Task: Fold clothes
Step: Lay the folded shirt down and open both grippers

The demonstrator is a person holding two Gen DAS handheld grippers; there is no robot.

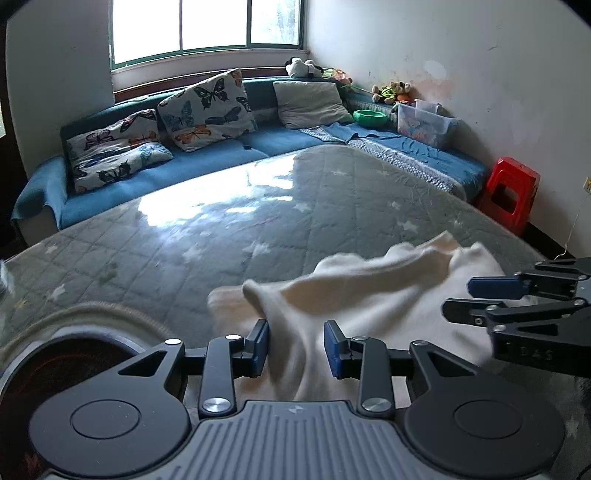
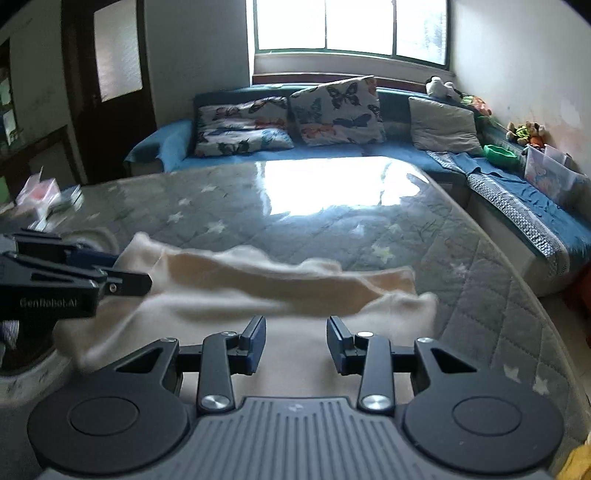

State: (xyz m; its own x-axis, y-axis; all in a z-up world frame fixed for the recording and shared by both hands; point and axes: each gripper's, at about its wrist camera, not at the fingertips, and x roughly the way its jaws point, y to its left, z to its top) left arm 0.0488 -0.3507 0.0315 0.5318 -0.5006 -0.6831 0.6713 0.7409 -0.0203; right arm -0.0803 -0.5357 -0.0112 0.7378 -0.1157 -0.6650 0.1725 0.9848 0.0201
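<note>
At six o'clock, both the left gripper (image 1: pixel 296 347) and right gripper (image 2: pixel 296 341) hang half-open, gripping nothing, over the cream garment (image 1: pixel 369 295) for folding.

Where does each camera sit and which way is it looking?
Left wrist: sits on the left claw, looks forward and down over the cream cloth on the table toward the sofa and window; its own fingers show, with the right claw at the right edge.
Right wrist: sits on the right claw, facing the same way; its own fingers show, with the left claw at the left edge.
Shared: cloth, table, sofa, window, both claws.
</note>
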